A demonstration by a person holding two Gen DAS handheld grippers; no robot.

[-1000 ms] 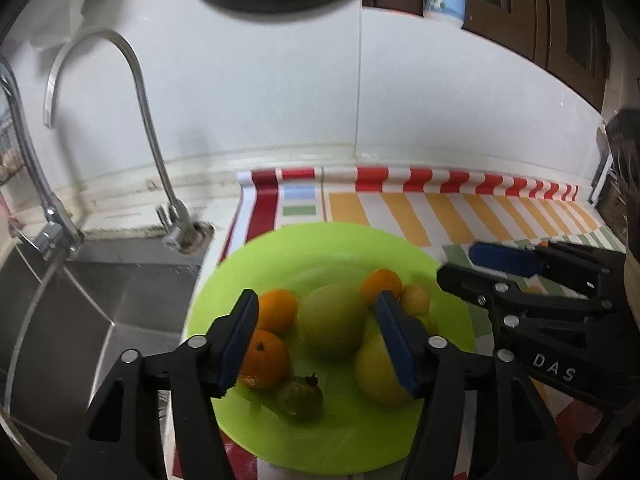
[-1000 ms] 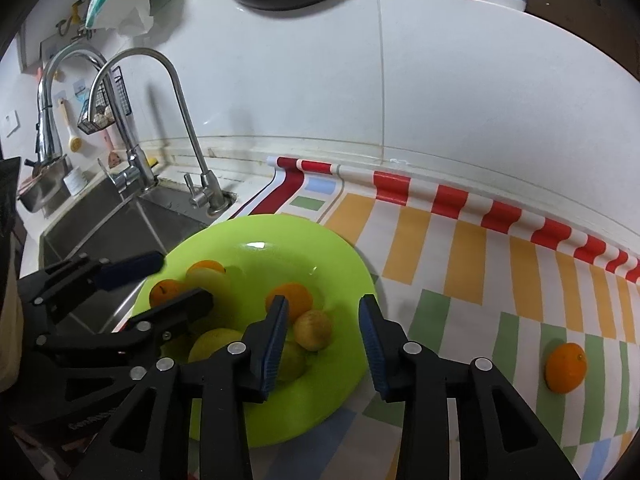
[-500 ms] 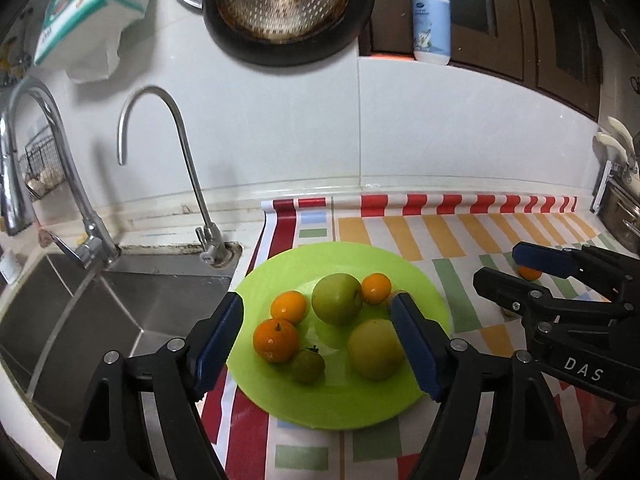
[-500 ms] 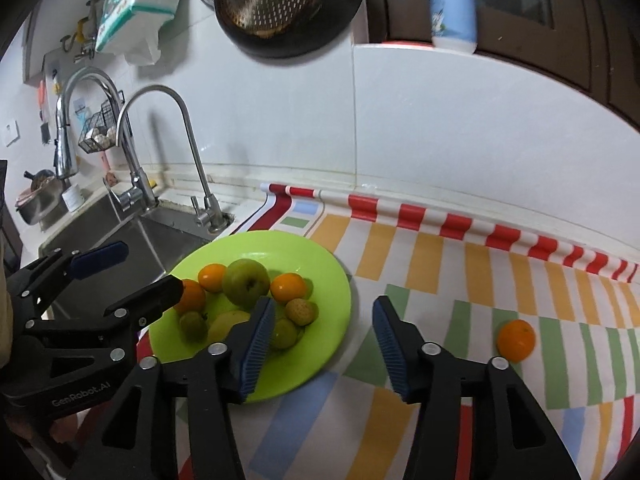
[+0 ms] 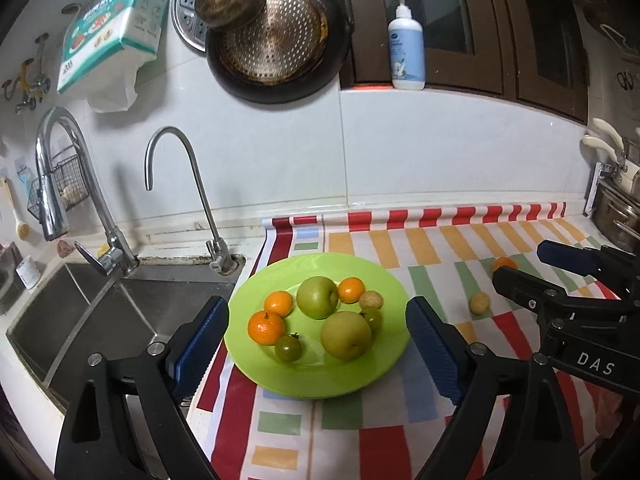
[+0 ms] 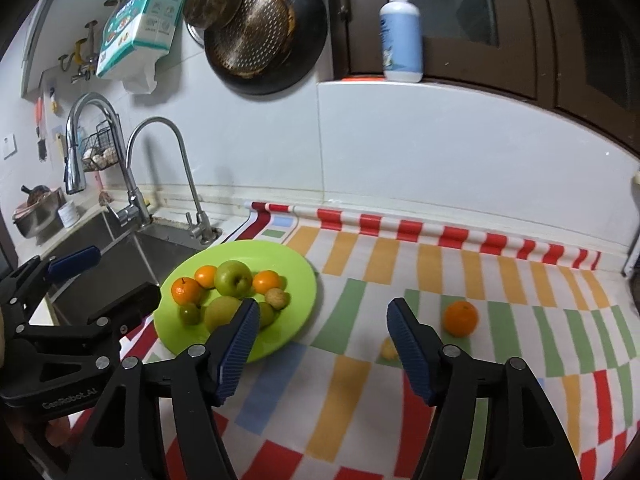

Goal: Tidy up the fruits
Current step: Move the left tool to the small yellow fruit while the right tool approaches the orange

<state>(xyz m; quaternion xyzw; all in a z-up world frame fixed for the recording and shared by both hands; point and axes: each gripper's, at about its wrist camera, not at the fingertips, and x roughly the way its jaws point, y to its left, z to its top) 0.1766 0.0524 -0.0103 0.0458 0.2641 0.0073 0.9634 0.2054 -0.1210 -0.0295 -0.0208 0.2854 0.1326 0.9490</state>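
Both grippers, left (image 5: 316, 340) & right (image 6: 318, 332), just opened, empty; next: fetch orange (image 6: 460, 318) to plate (image 6: 296, 280).

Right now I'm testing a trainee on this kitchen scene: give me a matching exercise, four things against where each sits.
Things:
1. green apple
2. lone orange
3. soap bottle
4. perforated pan

Places:
A. hanging on the wall
B. on the striped cloth, off the plate
C. on the green plate
D. on the ledge by the dark window

Pairs: 1-C, 2-B, 3-D, 4-A
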